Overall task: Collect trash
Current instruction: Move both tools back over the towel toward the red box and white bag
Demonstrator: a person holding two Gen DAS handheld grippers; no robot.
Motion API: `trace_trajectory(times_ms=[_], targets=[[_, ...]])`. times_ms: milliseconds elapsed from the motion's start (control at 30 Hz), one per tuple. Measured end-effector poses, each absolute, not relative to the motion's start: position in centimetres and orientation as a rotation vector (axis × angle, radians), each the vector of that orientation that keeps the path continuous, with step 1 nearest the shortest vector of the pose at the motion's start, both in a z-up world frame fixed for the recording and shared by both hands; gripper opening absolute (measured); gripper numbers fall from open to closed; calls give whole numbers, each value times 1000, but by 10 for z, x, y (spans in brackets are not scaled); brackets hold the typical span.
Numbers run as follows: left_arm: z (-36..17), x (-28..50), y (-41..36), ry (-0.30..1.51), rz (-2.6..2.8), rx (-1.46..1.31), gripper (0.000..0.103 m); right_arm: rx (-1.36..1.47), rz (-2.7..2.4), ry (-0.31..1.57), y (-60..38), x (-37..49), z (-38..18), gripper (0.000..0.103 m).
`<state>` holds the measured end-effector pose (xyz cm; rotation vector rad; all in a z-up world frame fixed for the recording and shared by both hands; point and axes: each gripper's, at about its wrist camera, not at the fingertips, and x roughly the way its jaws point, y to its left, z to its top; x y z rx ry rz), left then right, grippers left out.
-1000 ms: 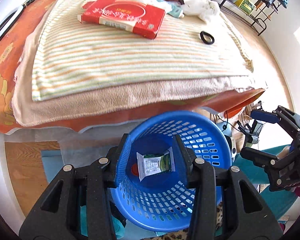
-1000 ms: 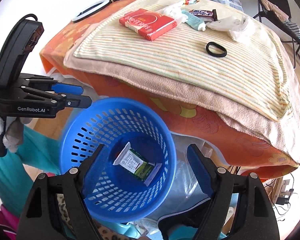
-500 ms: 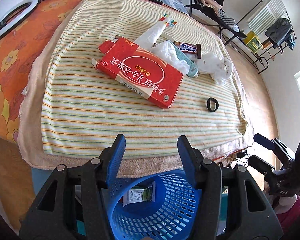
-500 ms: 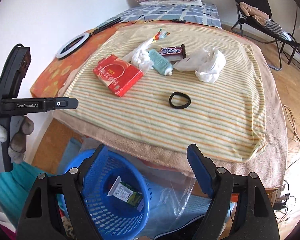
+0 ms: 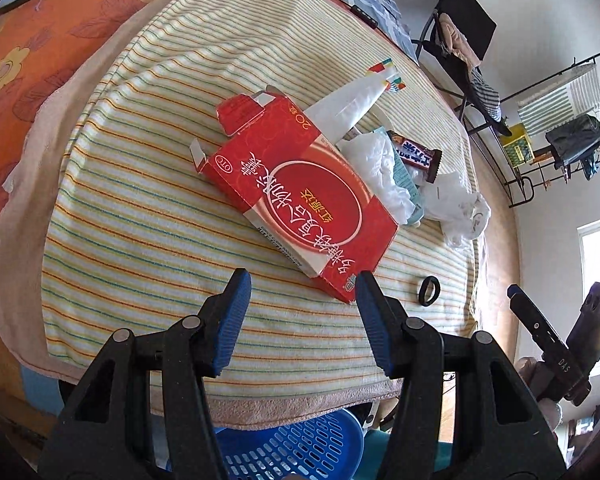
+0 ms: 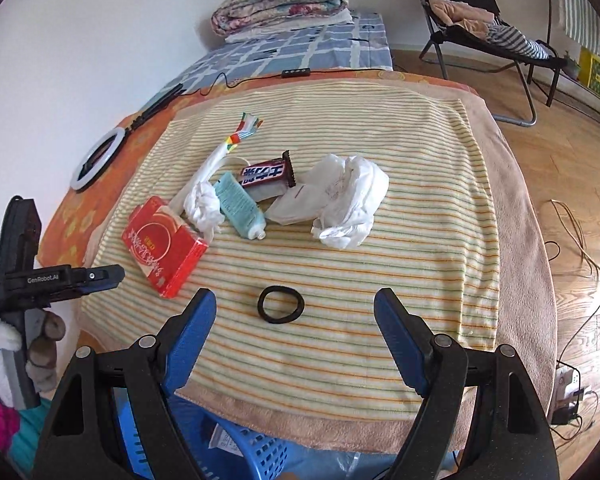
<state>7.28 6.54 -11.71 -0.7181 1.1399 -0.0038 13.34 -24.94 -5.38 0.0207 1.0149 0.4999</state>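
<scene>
Left claw (image 5: pixel 302 280): apart, just opened wider, nothing between the jaws, poised over the near corner of the red box (image 5: pixel 300 196). Right claw (image 6: pixel 295 294): apart and empty, above the black ring (image 6: pixel 281 304).

Trash spread on the striped towel (image 5: pixel 140 240) on the bed: box nearest the left claw. Behind it, in a loose touching heap, a tissue (image 6: pixel 204 204), a teal tube (image 6: pixel 238 204), a candy wrapper (image 6: pixel 266 174) and a crumpled white bag (image 6: pixel 350 200). Blue basket (image 5: pixel 292 448) below the near bed edge, under both claws.

Probably reaching for the box with the left claw. To do it well:
- Looks too broad to span flat, so open wider or take it across its thin near edge.
- Come down at the near corner, one jaw on top, one sliding beneath, without pinching the towel.
- Close gently; looks like thin card with the far flaps open, so likely to crush or buckle.
- Lift clear before swinging back, to avoid dragging the tissue that touches its far side.
- Release only when squarely over the basket.
- Leave the ring; seemingly not trash.
</scene>
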Motion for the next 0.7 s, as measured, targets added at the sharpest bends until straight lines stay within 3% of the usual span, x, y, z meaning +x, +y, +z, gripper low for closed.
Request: trace_trajectory(times_ms=[700], targets=[[-141,106,73,1139,24,-853,56,91,435,1066,-236,212,-91,81]])
